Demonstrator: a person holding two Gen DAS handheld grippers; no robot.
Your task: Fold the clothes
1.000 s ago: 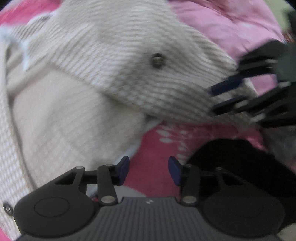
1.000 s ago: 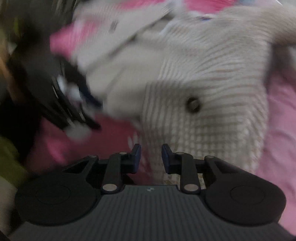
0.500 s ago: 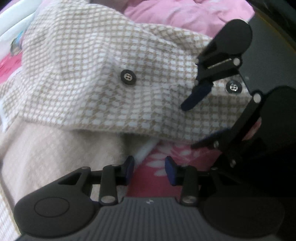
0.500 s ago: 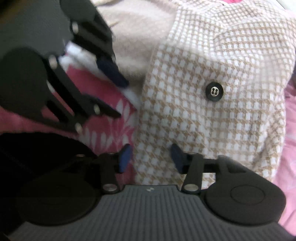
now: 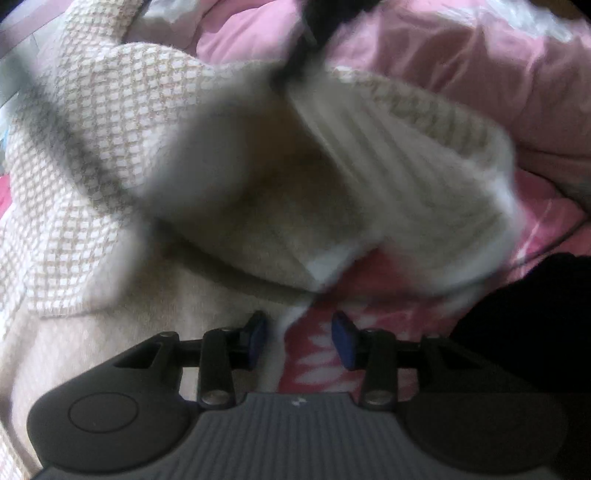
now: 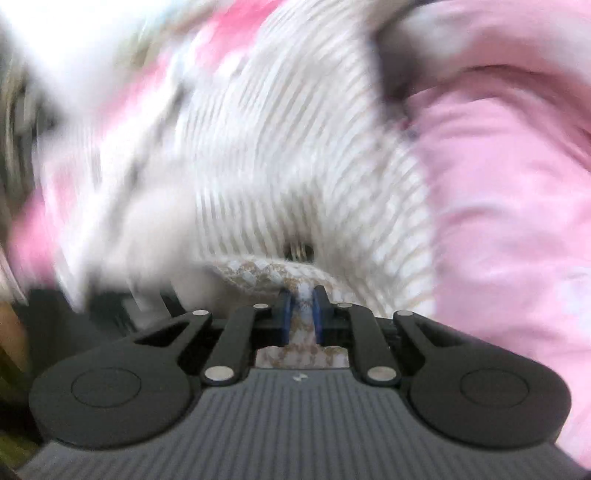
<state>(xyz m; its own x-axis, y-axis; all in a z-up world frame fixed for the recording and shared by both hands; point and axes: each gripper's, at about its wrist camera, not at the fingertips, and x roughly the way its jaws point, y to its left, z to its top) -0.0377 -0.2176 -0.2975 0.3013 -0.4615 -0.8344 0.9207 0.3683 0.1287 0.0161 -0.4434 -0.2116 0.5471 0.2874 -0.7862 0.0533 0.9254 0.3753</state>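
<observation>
A beige-and-white houndstooth jacket point(image 5: 85, 147) with a plain cream lining lies on a pink bed. In the left wrist view a flap of it point(image 5: 388, 177) is lifted and blurred, with a dark blur of the right gripper point(image 5: 314, 33) above it. My left gripper point(image 5: 298, 339) is open and empty, low over the jacket's hem and the pink floral sheet. In the right wrist view my right gripper point(image 6: 302, 317) is shut on a fold of the jacket point(image 6: 273, 273), and the raised cloth point(image 6: 288, 155) with a dark button point(image 6: 300, 252) fills the view.
A pale pink quilt point(image 5: 480, 74) lies behind and to the right of the jacket; it also shows in the right wrist view point(image 6: 509, 192). A red-pink floral sheet point(image 5: 317, 354) is under the hem. A black cloth point(image 5: 535, 317) lies at the right.
My right gripper has closed on the jacket's edge and is lifting it up and away fast. My left gripper stays open and has barely moved.
</observation>
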